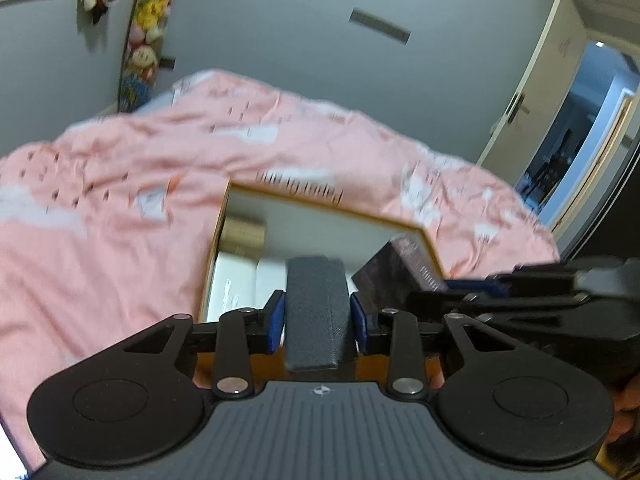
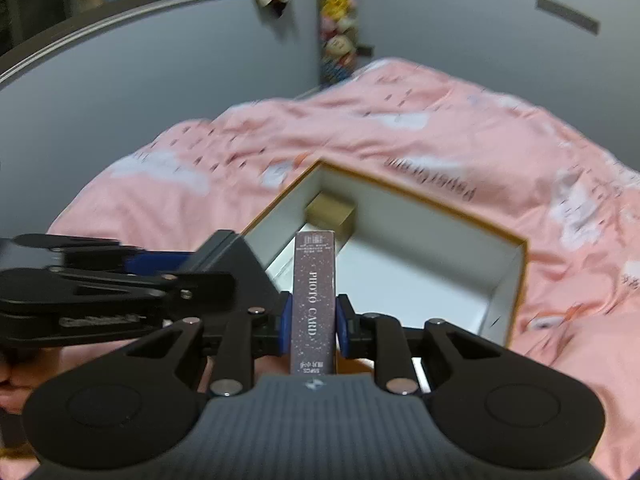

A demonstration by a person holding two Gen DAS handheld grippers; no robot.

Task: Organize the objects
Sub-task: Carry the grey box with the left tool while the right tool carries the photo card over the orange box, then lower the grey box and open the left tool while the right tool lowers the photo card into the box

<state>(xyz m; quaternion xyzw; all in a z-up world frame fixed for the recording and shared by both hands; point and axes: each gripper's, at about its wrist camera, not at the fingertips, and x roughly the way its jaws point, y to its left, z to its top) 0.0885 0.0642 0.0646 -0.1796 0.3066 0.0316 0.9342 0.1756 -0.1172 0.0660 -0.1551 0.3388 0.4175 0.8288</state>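
An open storage box [image 1: 320,205] with white inside walls and an orange rim lies on the pink bedspread; it also shows in the right wrist view [image 2: 420,200]. My left gripper [image 1: 318,320] is shut on a dark grey case [image 1: 316,304] held over the box's near edge. My right gripper [image 2: 314,326] is shut on a purple "PHOTO CARD" box [image 2: 314,296], held over the same box beside the left gripper. That purple box also shows in the left wrist view [image 1: 396,268]. A small tan box [image 2: 332,214] sits in the far corner of the storage box.
White flat boxes [image 1: 236,284] lie inside at the left. The pink bedspread [image 1: 100,200] surrounds the storage box. Grey walls stand behind, with a column of plush toys [image 1: 150,28] and an open doorway [image 1: 580,128] at the right.
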